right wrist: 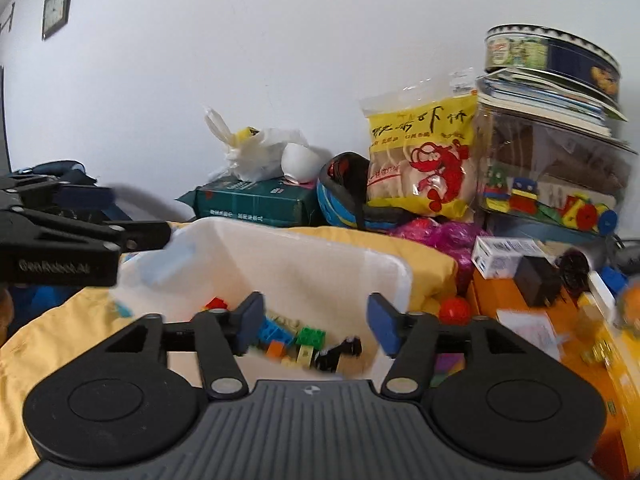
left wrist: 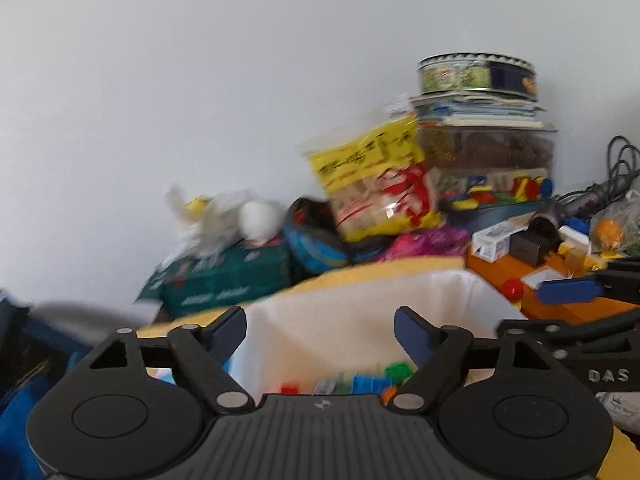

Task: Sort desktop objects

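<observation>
A white plastic bin (right wrist: pixel 304 252) sits on a yellow cloth (right wrist: pixel 424 256) and holds several coloured toy bricks (right wrist: pixel 310 338), also seen as bricks (left wrist: pixel 360 382) in the left wrist view. My right gripper (right wrist: pixel 316 322) hangs open over the bin's near side with nothing between its blue pads. Over the same bin (left wrist: pixel 360 300), my left gripper (left wrist: pixel 320 330) is open and empty too. Each gripper shows in the other's view: the left gripper (right wrist: pixel 86 204) at the left edge, the right gripper (left wrist: pixel 560 304) at the right. A red ball (right wrist: pixel 454 310) lies just right of the bin.
Clutter lines the wall: a green tissue pack (right wrist: pixel 256 202), a white plastic bag (right wrist: pixel 260 152), a yellow snack bag (right wrist: pixel 424 160), a clear toy jar (right wrist: pixel 552 176) under books and a round tin (right wrist: pixel 552 56). An orange box (right wrist: pixel 504 292) carries small boxes at right.
</observation>
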`<action>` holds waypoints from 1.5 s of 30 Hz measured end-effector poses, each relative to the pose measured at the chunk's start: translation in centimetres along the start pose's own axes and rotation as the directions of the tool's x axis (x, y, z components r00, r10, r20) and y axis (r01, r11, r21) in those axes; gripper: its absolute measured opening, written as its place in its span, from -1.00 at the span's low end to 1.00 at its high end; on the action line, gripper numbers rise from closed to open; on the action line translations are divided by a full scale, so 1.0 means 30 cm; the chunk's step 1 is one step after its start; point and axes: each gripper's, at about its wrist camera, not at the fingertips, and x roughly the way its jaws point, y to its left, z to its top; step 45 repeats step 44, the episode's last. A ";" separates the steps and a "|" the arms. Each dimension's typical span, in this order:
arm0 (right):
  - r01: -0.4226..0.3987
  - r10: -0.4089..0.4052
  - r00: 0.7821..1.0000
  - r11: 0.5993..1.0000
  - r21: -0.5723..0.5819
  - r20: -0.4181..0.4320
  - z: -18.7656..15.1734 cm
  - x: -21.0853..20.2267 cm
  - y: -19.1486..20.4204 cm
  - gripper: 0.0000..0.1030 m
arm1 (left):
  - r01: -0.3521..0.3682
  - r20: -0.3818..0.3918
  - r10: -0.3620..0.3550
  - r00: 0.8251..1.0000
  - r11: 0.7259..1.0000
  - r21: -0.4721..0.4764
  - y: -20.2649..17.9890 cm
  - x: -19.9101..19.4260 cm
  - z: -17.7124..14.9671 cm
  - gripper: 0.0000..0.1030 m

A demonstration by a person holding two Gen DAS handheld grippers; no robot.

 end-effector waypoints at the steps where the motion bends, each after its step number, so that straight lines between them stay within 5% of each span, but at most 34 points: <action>1: -0.002 0.002 1.000 1.000 0.005 -0.006 -0.026 -0.026 0.004 0.48 | -0.012 -0.026 0.011 1.000 1.000 -0.019 -0.005 -0.031 -0.015 0.66; 9: -0.050 0.045 0.975 0.999 -0.017 -0.215 -0.251 -0.032 0.079 0.54 | 0.076 -0.182 -0.091 0.979 0.993 -0.085 -0.057 -0.114 -0.258 0.72; 14: -0.090 0.075 0.961 0.995 -0.045 -0.267 -0.304 -0.028 0.113 0.62 | 0.087 -0.234 -0.122 0.965 0.984 -0.153 -0.082 -0.116 -0.303 0.72; 24: 0.044 -0.053 0.962 0.998 -0.043 -0.267 -0.102 0.081 0.025 1.00 | 0.018 -0.130 -0.010 0.991 0.998 0.055 -0.077 -0.069 -0.050 0.72; 28: 0.101 -0.114 0.926 0.993 -0.054 -0.360 -0.015 0.197 -0.015 1.00 | 0.021 -0.198 0.000 0.980 0.995 0.100 -0.081 0.032 0.037 0.72; 33: 0.060 -0.096 0.885 0.994 -0.092 -0.455 0.014 0.259 -0.024 1.00 | -0.006 -0.253 0.043 0.967 0.990 0.143 -0.089 0.149 0.069 0.72; 45: 0.059 -0.065 0.880 0.998 -0.029 -0.470 0.055 0.212 -0.029 1.00 | 0.005 -0.306 0.017 0.952 0.998 0.070 -0.046 0.187 0.079 0.72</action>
